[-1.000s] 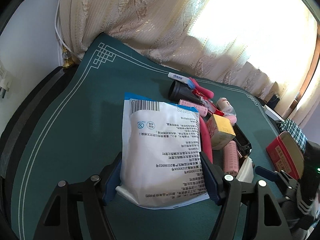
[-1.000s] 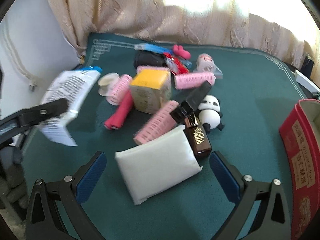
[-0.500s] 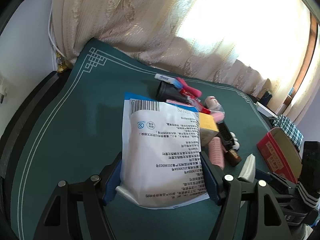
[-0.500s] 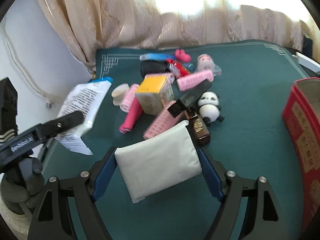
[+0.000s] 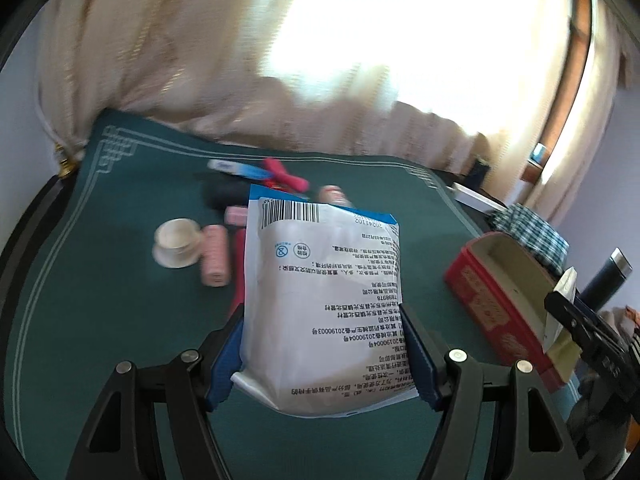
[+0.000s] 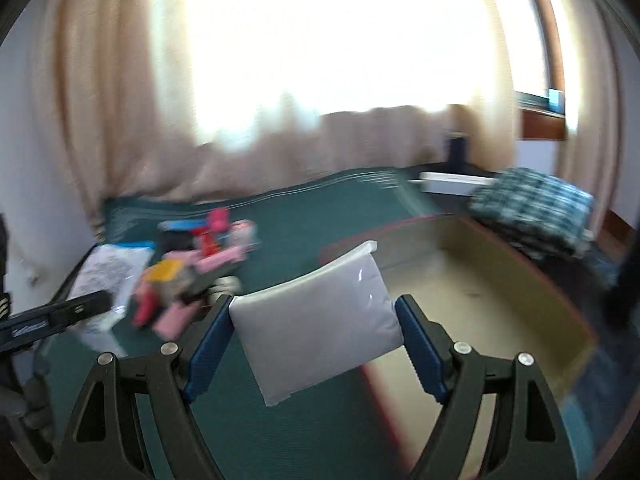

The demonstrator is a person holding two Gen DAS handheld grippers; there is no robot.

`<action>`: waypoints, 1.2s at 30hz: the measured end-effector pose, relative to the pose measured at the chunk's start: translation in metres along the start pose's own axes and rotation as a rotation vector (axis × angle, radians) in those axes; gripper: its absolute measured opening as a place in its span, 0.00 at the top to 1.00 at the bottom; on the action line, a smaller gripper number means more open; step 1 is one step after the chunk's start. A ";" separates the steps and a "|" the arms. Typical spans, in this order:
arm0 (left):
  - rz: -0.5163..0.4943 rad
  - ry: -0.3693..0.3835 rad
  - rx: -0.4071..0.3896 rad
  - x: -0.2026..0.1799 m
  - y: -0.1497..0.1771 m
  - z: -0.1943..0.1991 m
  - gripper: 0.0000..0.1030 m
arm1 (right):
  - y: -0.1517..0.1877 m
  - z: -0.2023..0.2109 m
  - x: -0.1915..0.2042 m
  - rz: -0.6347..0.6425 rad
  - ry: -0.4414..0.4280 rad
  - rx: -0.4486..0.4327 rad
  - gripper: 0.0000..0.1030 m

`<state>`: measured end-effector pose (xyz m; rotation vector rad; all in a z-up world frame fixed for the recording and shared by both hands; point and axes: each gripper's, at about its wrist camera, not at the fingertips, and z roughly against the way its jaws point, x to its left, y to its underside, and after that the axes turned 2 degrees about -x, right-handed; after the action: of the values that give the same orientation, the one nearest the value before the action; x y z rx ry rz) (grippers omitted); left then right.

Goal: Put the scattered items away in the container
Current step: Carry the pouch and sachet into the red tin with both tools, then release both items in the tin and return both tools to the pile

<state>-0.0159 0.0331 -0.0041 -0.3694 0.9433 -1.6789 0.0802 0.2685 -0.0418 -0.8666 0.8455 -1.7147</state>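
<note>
My left gripper [image 5: 322, 344] is shut on a white printed packet [image 5: 324, 292] with a blue top edge, held above the green tablecloth. My right gripper [image 6: 316, 328] is shut on a plain white pouch [image 6: 320, 316], held in the air beside the near left corner of the open red box [image 6: 480, 292]. That box also shows at the right in the left wrist view [image 5: 496, 300], with the right gripper and its pouch [image 5: 560, 312] at its near end. Scattered items stay in a pile [image 6: 192, 268] on the cloth.
On the green cloth [image 5: 120, 300] lie a white cup [image 5: 176, 242], pink rollers [image 5: 216, 256], a blue-and-white tube [image 5: 236, 169] and a pink clip [image 5: 286, 174]. A checked cloth [image 6: 532, 208] lies behind the box. Curtains hang along the far edge.
Both grippers have lifted and swung right toward the red box with their loads. The right gripper closed on the white pouch and raised it off the cloth.
</note>
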 end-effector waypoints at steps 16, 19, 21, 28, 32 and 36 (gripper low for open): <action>-0.171 0.168 0.027 -0.136 -0.023 -0.035 0.29 | 0.013 0.004 -0.076 -0.071 0.108 0.006 0.16; -0.209 0.208 0.034 -0.166 -0.029 -0.048 0.29 | 0.017 0.018 -0.075 -0.075 0.087 -0.040 0.16; -0.232 0.243 0.049 -0.185 -0.033 -0.060 0.29 | 0.021 0.026 -0.068 -0.066 0.056 -0.053 0.16; -0.310 0.308 0.092 -0.227 -0.036 -0.088 0.29 | 0.042 0.049 -0.033 0.051 0.036 -0.098 0.16; -0.327 0.325 0.101 -0.238 -0.039 -0.092 0.29 | 0.052 0.048 -0.021 0.067 -0.005 -0.072 0.16; -0.315 0.317 0.100 -0.231 -0.039 -0.089 0.29 | 0.058 0.045 -0.007 0.087 -0.032 -0.043 0.16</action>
<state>-0.0247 0.2822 0.0199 -0.1936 1.0665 -2.1082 0.1471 0.2537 -0.0695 -0.8711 0.8888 -1.6087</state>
